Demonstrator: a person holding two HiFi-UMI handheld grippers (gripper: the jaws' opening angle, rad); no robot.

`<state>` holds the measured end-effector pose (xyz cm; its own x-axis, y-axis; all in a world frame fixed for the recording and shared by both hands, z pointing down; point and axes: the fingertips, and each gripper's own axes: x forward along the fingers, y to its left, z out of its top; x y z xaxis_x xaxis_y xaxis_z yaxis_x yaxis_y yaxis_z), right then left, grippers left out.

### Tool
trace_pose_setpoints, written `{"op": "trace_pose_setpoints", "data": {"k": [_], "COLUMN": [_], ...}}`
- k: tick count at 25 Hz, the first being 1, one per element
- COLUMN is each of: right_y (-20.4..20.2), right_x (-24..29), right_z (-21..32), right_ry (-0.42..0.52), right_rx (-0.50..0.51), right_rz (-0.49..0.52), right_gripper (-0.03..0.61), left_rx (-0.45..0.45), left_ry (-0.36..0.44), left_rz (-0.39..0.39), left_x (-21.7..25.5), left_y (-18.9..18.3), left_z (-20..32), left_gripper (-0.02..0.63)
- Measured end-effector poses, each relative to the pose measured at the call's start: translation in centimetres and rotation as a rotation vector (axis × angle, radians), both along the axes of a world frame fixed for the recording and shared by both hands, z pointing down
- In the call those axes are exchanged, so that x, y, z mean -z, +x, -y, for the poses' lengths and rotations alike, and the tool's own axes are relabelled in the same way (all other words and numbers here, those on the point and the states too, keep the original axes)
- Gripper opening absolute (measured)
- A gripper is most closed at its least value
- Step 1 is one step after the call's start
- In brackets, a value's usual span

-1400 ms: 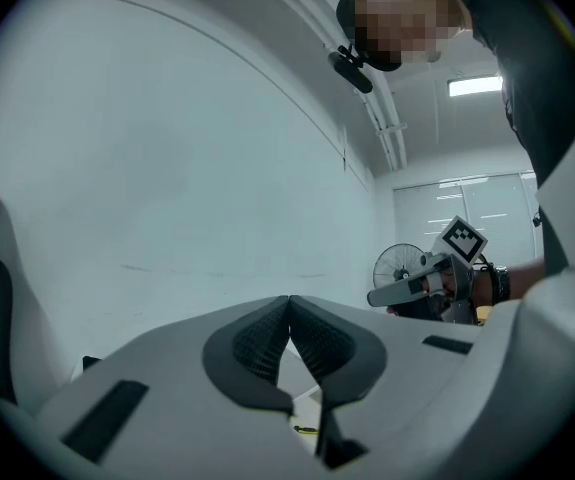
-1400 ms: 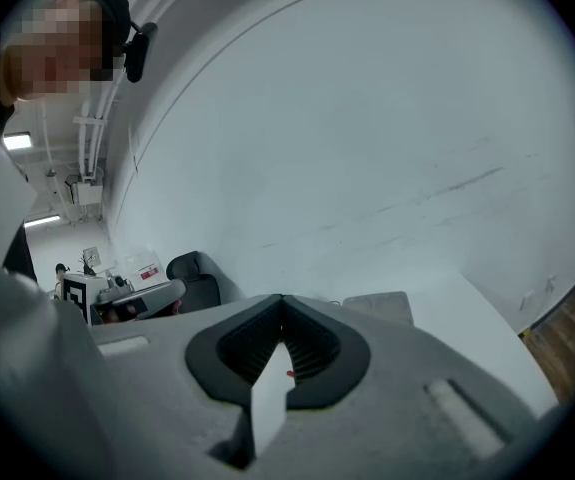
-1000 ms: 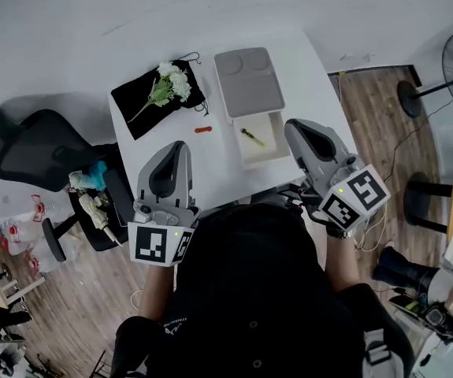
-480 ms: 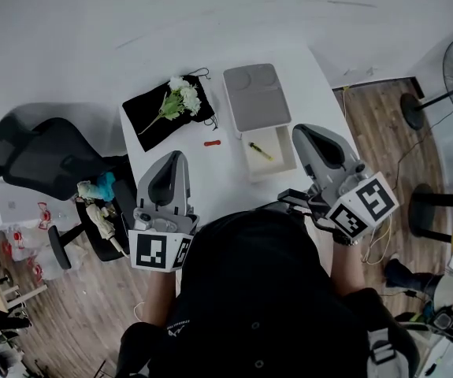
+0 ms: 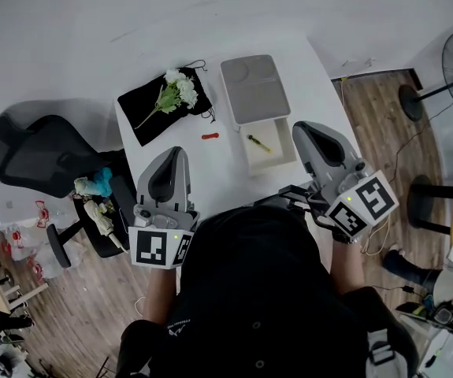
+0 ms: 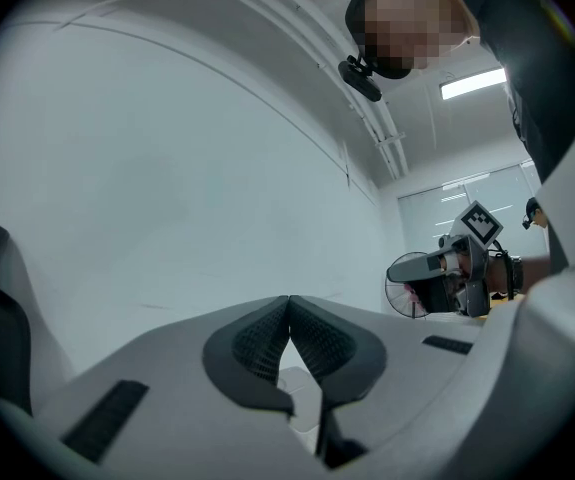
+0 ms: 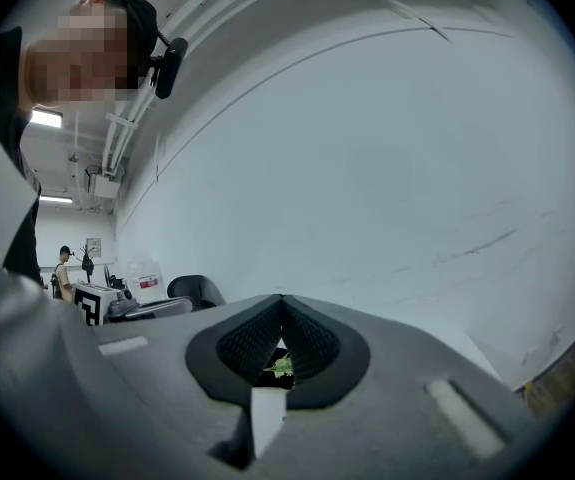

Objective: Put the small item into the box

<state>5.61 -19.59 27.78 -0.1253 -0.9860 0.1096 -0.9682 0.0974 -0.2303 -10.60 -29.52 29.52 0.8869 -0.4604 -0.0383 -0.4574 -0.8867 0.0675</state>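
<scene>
Both my grippers hang at the near side of the box, over the table edge: the left gripper off to the box's left, the right gripper just beside its right wall. Each pair of jaws is pressed together at the tips, with nothing pinched.

The box stands open, and a small yellowish stick lies on its floor. Its grey lid sits touching its far end. A small red piece lies on the bare table just left of the box. So either the small thing is already in, or the red piece is the one meant (I can't settle which from here).

Either way, I judge that working well means keeping my right jaws clear of that thin right wall. The box looks light and would likely skid if nudged. Anything as low as the red piece would need the tips brought right down to the tabletop.

Only the head view shows the layout, including the black cloth with white flowers beyond the box's left. My gripper views point mostly at the wall. They do prove the tips meet, and the right gripper view shows a sliver of green leaf through the gap below them.
</scene>
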Motion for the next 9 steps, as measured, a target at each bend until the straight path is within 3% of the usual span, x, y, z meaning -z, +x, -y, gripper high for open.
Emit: {"op": "trace_pose_setpoints", "data": {"k": [9], "right_y": [0.11], "right_x": [-0.73], "right_z": [-0.21], "right_ry": [-0.012], "right_rx": [-0.014], "right_rz": [0.006], "right_gripper": [0.005], "left_rx": [0.000], "left_ry": [-0.010], "left_rz": [0.004], "left_x": [-0.59], "left_y": [-0.09], "left_z": [0.10], "left_gripper": [0.005]}}
